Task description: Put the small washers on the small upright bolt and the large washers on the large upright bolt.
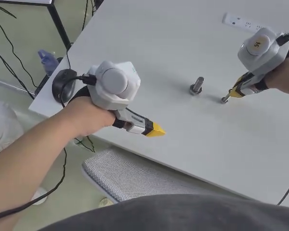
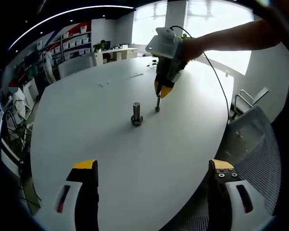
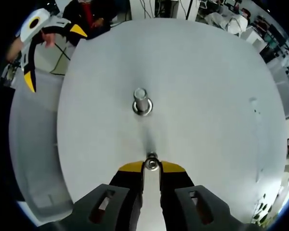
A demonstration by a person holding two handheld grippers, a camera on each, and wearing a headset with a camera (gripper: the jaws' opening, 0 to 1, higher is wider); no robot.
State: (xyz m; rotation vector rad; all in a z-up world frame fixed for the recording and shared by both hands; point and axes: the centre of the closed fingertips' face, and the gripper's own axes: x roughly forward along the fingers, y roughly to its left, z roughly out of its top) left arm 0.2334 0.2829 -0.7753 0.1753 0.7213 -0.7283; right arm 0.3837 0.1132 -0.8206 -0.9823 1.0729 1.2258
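At right centre, the right tongs (image 1: pixel 232 93) are pinching the top of the upright small bolt (image 1: pixel 225 99); the left tongs (image 1: pixel 156 130) are gaping empty, farther off.

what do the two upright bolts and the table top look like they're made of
large bolt: probably bare steel, grey with bright glints along the shank. small bolt: same silvery sheen, too small to say more. table: smooth matte white top, possibly laminate; core hidden.
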